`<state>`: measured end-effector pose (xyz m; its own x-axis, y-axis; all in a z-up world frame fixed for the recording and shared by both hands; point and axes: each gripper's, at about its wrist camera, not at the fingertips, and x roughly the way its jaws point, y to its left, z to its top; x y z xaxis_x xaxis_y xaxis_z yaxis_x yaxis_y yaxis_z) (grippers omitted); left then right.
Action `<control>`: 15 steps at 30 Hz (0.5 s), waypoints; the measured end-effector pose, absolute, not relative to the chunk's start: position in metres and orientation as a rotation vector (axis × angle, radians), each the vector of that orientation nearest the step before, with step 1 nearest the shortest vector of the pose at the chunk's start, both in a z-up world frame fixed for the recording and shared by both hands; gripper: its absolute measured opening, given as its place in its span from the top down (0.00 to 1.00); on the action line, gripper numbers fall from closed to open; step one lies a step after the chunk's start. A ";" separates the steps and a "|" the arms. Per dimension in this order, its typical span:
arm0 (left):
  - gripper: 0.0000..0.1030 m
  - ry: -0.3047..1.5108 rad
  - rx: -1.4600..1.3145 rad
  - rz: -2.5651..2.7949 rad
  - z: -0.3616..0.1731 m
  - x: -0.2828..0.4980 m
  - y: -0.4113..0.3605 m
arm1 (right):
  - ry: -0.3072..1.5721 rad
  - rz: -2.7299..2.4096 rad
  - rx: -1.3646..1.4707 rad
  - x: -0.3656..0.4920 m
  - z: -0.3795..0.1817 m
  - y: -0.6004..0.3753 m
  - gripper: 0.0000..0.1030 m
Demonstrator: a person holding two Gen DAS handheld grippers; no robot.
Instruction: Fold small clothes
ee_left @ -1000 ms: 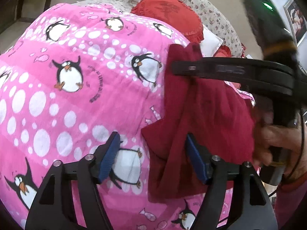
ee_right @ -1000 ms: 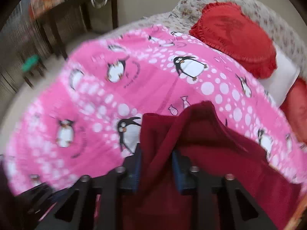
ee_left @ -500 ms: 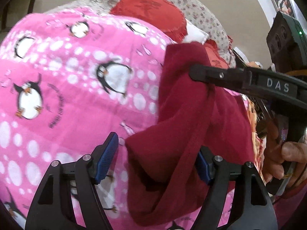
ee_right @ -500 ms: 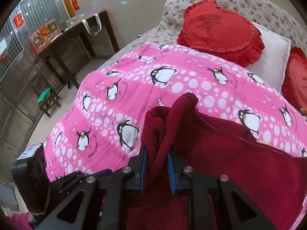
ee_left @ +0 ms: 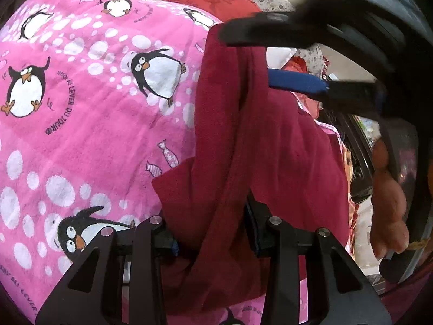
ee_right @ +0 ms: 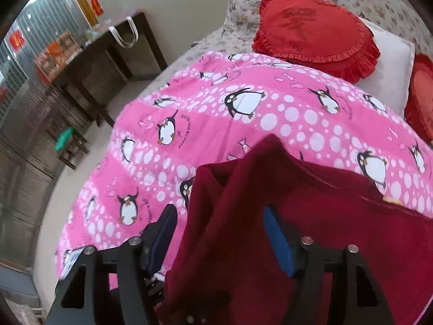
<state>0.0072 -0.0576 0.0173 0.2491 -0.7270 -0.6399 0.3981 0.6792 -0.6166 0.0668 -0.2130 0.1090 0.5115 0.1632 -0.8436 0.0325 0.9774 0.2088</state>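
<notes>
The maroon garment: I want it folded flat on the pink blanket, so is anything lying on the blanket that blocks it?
Nothing visible does. The blanket beside the garment is bare; the red cushions sit beyond its far edge.

Left hand-held gripper (ee_left: 209, 239) pads mostly buried in maroon garment (ee_left: 259, 140)

- Soft, even indoor light; faint shadows only.
- Heavy fisheye bending, dark vignette at corners.
- Motion-blurred right hand-held gripper (ee_left: 270, 59) at upper right of left view.
</notes>
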 end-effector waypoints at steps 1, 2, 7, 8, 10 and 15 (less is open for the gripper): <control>0.65 1.065 -0.363 -0.788 0.017 0.007 -0.059 | 1.047 0.073 0.195 0.071 0.106 -0.209 0.36; 0.65 1.062 -0.365 -0.788 0.017 0.006 -0.060 | 1.066 0.069 0.180 0.077 0.102 -0.204 0.36; 0.65 1.057 -0.370 -0.790 0.013 0.001 -0.057 | 1.153 -0.001 0.075 0.094 0.081 -0.191 0.36; 0.65 1.057 -0.372 -0.790 0.013 0.000 -0.057 | 1.158 -0.014 0.057 0.096 0.078 -0.189 0.32; 0.65 1.056 -0.372 -0.789 0.012 -0.001 -0.056 | 1.174 -0.045 0.035 0.099 0.074 -0.189 0.28; 0.65 1.055 -0.365 -0.780 0.011 -0.003 -0.057 | 1.177 -0.065 0.011 0.101 0.067 -0.191 0.22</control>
<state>-0.0028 -0.0571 0.0112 0.2642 -0.7249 -0.6362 0.3961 0.6830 -0.6137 0.1007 -0.1909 0.0666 0.3822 -0.0450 -0.9230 0.0565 0.9981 -0.0252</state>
